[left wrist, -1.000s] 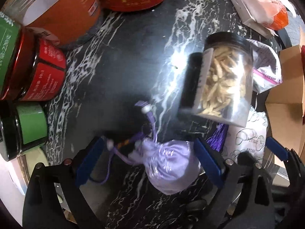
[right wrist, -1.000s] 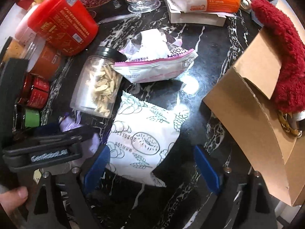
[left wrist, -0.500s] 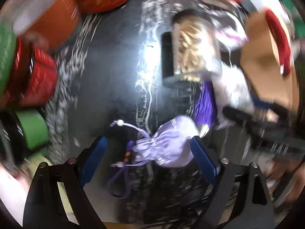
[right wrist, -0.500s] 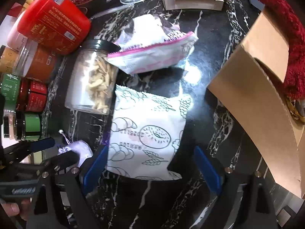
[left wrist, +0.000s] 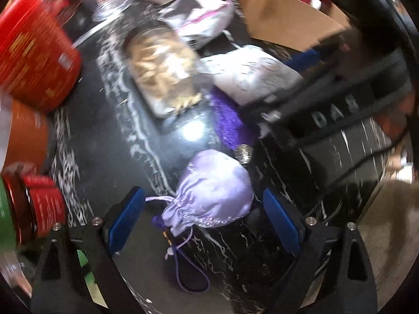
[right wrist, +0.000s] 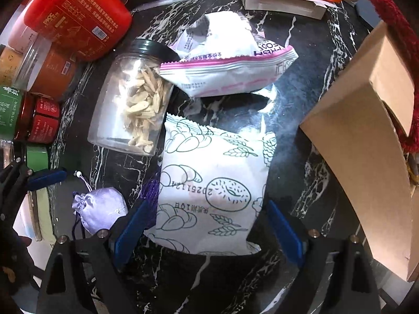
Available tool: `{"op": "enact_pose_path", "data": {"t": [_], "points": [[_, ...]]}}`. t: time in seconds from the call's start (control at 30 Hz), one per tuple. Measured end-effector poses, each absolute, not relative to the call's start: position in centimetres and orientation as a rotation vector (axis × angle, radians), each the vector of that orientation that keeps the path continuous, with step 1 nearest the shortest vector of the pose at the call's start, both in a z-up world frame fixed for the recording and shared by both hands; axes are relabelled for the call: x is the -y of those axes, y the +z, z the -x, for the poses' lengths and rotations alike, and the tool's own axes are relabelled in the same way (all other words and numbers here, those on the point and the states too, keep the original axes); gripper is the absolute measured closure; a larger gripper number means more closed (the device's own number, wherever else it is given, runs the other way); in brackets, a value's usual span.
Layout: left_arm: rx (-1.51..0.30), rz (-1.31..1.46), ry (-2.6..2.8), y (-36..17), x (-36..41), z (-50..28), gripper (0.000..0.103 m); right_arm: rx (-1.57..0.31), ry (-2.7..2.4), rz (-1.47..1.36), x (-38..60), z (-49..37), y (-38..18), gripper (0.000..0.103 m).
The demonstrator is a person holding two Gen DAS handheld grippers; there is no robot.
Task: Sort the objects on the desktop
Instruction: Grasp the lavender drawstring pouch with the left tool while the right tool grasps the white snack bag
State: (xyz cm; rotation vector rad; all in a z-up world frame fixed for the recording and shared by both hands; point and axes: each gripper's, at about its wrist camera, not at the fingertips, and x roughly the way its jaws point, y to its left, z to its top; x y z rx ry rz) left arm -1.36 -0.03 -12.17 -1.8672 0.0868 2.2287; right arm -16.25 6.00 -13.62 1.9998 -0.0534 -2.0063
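A lilac satin drawstring pouch point(left wrist: 213, 201) lies on the black marble table between the open fingers of my left gripper point(left wrist: 204, 218); it also shows in the right wrist view point(right wrist: 100, 209). My right gripper point(right wrist: 209, 227) is open, its fingers either side of a white snack bag with bread drawings point(right wrist: 212, 191). A clear jar of pale slices point(right wrist: 133, 104) lies on its side beyond both; in the left view the jar point(left wrist: 163, 70) is blurred.
A pink-trimmed white bag point(right wrist: 227, 62), red tub point(right wrist: 76, 18), orange jar point(right wrist: 49, 76) and small red and green jars point(right wrist: 43, 120) crowd the left and back. A brown cardboard box point(right wrist: 366, 157) stands at the right. A purple tassel point(left wrist: 230, 123) lies by the pouch.
My left gripper swung right and turned, so the pouch now sits centred between its fingers. My right gripper moved forward over the white snack bag. Both stay open.
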Motion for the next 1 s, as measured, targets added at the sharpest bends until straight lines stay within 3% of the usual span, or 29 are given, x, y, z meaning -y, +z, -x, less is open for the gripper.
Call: {"op": "enact_pose_path", "data": {"t": [0.5,0.57,0.63,0.7,0.77,1.0], "points": [[-0.127,1.784,2.218,-13.9,-1.9,2.4,0.012,0.041,-2.029,-2.031,-7.1,16.6,-14.9,0.011],[-0.07,1.774,2.246,-13.6,-1.2,2.6,0.018,0.018,-2.036,-2.025,-7.1,16.5,-14.9,0.011],[-0.05,1.776,2.286,-13.2,-0.7,2.6,0.042,0.005,-2.051,-2.016,-7.2,16.4,-14.9,0.015],[-0.032,1.79,2.314,-13.0,-0.1,2.7,0.056,-0.018,-2.064,-2.005,-7.5,16.3,-14.8,0.024],[0.001,1.798,2.296,-12.8,0.3,2.8,0.058,-0.056,-2.079,-1.989,-7.6,16.1,-14.6,0.038],[0.021,1.782,2.278,-11.4,-0.6,1.9,0.063,-0.026,-2.079,-1.956,-8.9,16.0,-14.6,0.043]]}}
